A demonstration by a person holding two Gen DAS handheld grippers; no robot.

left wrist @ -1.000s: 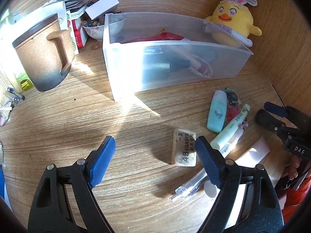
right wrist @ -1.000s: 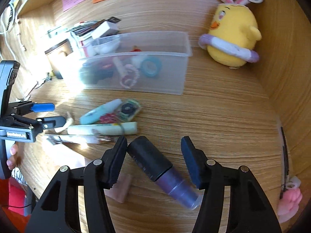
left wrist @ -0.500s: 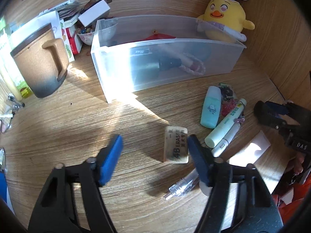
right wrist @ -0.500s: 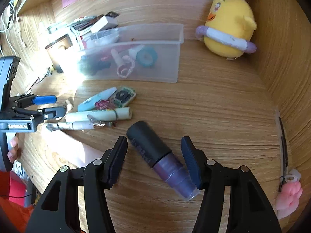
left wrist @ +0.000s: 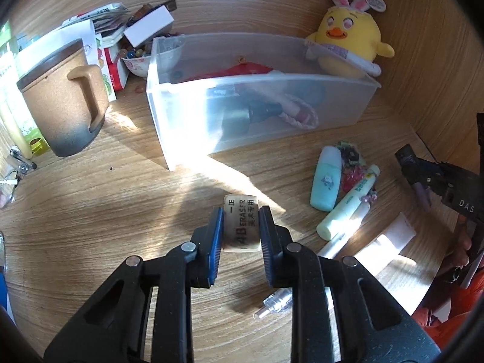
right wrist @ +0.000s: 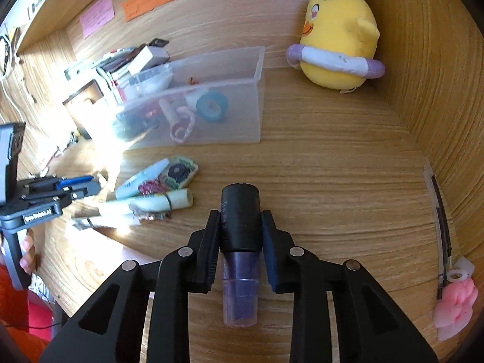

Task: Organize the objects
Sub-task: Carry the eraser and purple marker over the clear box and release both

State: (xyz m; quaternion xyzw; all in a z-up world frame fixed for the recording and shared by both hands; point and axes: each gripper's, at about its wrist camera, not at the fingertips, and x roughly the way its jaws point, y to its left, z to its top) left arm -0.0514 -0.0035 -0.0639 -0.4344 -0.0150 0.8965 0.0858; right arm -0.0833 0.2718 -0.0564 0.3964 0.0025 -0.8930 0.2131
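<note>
On the wooden desk lies a cream eraser (left wrist: 242,230) printed "4B ERASER". My left gripper (left wrist: 241,211) is closing on it, and both blue pads touch its long sides. In the right wrist view a purple bottle with a black cap (right wrist: 240,284) lies between the fingers of my right gripper (right wrist: 240,215). Those jaws are closing too, pads against the cap. A clear plastic bin (left wrist: 260,121) stands behind, holding a dark bottle, a tape roll and a corded tube. Each gripper shows at the edge of the other's view.
A teal tube (left wrist: 325,178), a pale green pen (left wrist: 348,208), hair ties and a white tube (left wrist: 393,236) lie right of the eraser. A brown mug (left wrist: 60,103) stands at the left. A yellow plush chick (right wrist: 335,39) sits in the back corner; a pink charm (right wrist: 453,308) lies by the right wall.
Both grippers went from wide open to closed on their objects: the left slid forward around the eraser, and the right squared up on the bottle, which now lies straight between its fingers.
</note>
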